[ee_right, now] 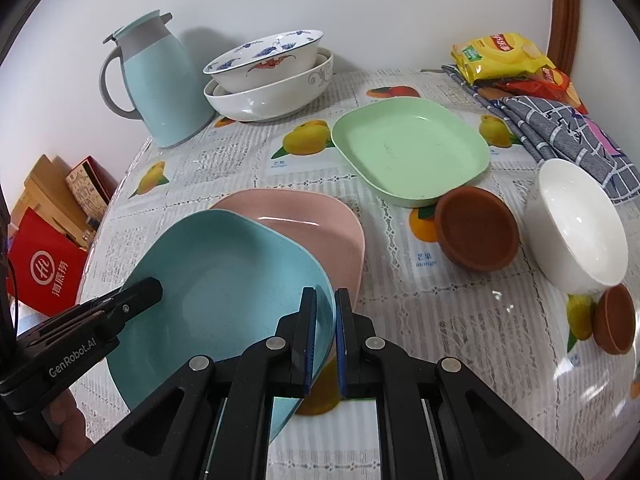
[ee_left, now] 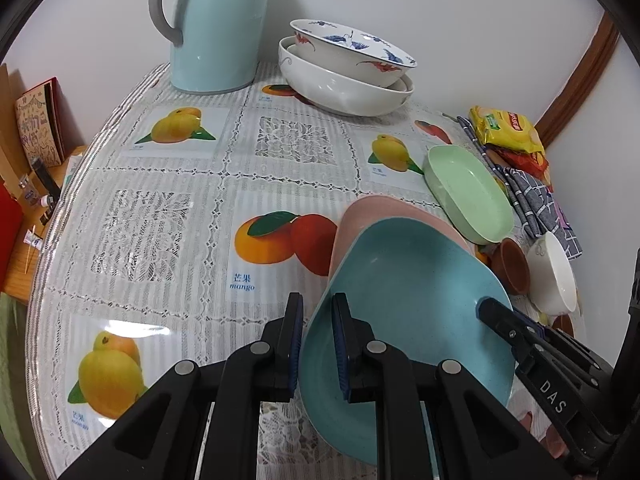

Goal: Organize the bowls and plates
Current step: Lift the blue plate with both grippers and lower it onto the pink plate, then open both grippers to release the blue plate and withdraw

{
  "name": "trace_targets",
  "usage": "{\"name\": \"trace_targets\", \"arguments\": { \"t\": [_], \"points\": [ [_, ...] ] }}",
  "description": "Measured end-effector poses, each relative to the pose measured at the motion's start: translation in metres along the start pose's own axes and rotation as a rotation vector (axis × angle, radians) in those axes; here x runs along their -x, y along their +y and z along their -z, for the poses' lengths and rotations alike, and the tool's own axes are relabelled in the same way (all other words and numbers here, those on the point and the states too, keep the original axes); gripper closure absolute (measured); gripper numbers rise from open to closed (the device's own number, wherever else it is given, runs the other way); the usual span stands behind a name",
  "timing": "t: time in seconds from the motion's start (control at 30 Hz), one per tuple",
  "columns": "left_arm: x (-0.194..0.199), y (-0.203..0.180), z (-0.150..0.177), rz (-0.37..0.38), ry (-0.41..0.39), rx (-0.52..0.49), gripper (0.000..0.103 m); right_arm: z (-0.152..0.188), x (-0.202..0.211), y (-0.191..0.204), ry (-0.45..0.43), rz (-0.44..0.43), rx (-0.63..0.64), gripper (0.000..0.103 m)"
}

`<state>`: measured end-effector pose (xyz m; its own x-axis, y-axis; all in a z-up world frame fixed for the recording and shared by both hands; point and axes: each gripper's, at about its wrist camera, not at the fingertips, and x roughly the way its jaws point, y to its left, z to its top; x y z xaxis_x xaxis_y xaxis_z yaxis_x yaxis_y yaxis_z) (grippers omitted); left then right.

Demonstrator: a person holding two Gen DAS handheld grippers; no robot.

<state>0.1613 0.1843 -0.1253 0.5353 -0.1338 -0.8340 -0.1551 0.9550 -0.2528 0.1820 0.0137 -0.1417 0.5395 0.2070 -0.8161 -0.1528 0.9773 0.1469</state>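
A round table (ee_left: 168,208) fills both views, covered by a lace-patterned cloth printed with mangoes under a glossy clear sheet, and it stands against a plain white wall (ee_left: 440,0). A curved brown wooden trim (ee_left: 580,80) runs up the wall at the right. Beyond the table's left edge stand a wooden shelf and a red bag (ee_right: 48,276).

At the back, a pale blue jug (ee_left: 218,28) with a grey handle stands upright beside two nested bowls: a blue-and-red patterned bowl (ee_left: 348,54) tilted inside a larger white bowl (ee_left: 340,88).

The blue plate (ee_right: 224,272) is nearest, tilted, its far edge overlapping the pink plate (ee_right: 316,228) lying on the cloth. The left gripper (ee_left: 318,344) pinches the blue plate's left rim between its closed pads, and the right gripper (ee_right: 325,336) clamps the opposite rim the same way.

Behind and to the right, a green plate (ee_right: 412,148) lies flat, apart from the pink one. Just beside it a brown clay cup (ee_right: 476,232) lies tipped on its side, next to a small white bowl (ee_right: 576,224). A second clay cup (ee_right: 614,318) sits near the table's right edge. A blue checked cloth (ee_right: 560,128) and yellow snack packets (ee_right: 496,56) lie at the far right.
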Motion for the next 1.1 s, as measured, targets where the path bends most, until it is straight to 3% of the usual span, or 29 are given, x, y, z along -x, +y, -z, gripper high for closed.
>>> {"name": "trace_targets", "arguments": {
  "t": [0.63, 0.83, 0.93, 1.07, 1.1],
  "points": [
    [-0.026, -0.015, -0.016, -0.001, -0.004, -0.026, 0.089, -0.037, -0.035, -0.008, -0.015, 0.039, 0.068, 0.094],
    [-0.026, -0.015, -0.017, -0.007, -0.01, -0.028, 0.089, -0.042, -0.043, -0.006, -0.019, 0.052, 0.114, 0.088],
    [-0.023, -0.017, -0.018, -0.008, -0.011, -0.028, 0.089, -0.043, -0.042, -0.006, -0.024, 0.029, 0.119, 0.082],
    [-0.017, -0.021, -0.017, -0.021, -0.01, -0.042, 0.088, -0.042, -0.029, -0.005, -0.065, 0.022, 0.125, 0.055],
    [-0.015, -0.021, -0.017, -0.022, -0.011, -0.043, 0.086, -0.041, -0.024, -0.005, -0.079, 0.023, 0.132, 0.053]
  ]
}}
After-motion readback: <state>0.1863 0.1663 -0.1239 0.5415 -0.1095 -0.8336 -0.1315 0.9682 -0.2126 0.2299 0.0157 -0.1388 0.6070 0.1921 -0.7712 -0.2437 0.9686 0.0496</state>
